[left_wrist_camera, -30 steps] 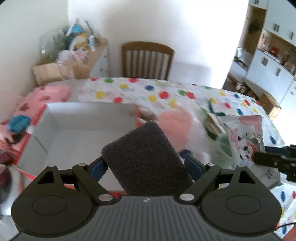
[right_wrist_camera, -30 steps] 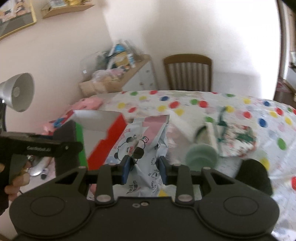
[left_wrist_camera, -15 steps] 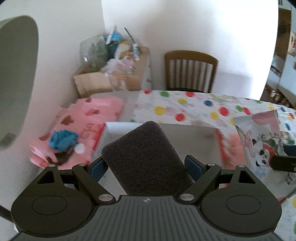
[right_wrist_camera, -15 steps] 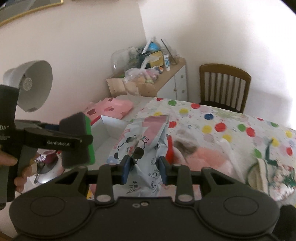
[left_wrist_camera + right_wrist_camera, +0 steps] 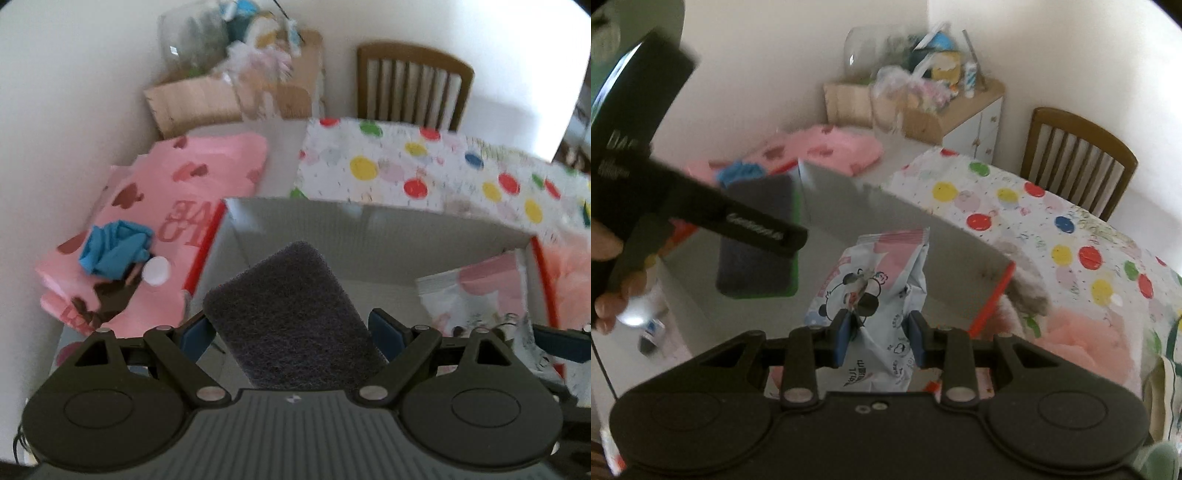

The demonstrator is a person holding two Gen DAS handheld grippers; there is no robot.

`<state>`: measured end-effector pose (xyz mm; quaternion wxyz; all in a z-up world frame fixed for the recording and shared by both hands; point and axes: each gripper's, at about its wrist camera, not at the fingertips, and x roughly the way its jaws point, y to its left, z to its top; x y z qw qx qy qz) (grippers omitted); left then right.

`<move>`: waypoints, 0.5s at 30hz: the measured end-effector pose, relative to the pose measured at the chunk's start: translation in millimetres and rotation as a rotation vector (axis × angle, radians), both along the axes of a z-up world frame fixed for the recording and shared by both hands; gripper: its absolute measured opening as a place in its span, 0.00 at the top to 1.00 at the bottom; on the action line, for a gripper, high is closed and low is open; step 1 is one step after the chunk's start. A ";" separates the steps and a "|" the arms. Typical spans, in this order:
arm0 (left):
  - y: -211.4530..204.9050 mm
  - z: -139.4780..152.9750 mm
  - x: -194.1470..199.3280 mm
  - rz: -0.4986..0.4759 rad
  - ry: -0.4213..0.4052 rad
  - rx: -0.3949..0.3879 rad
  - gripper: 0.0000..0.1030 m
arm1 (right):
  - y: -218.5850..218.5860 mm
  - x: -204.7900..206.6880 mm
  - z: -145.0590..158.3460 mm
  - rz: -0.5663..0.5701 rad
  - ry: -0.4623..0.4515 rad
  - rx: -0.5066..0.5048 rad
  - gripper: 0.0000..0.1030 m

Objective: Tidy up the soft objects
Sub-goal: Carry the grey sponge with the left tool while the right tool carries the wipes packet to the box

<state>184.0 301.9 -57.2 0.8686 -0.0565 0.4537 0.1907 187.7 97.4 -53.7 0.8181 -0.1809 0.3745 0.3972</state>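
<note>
My left gripper is shut on a dark grey scouring sponge with a green back, which also shows in the right wrist view, and holds it above the open white box with red edges. My right gripper is shut on a pale blue panda-print tissue pack and holds it over the same box. The pack shows at the right of the left wrist view, partly inside the box opening.
A pink fluffy item lies right of the box on the polka-dot tablecloth. Pink heart-print bags with a blue glove lie left of the box. A wooden chair and a cluttered cabinet stand behind.
Both grippers have moved left and forward over the box with their loads. The box now fills the middle of both views; the sponge and the pack hang lower over its opening.
</note>
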 end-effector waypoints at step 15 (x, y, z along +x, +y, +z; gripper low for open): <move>-2.7 -62.0 47.3 -0.088 0.205 0.003 0.13 | 34.4 -8.2 -36.5 0.047 0.042 -0.156 0.68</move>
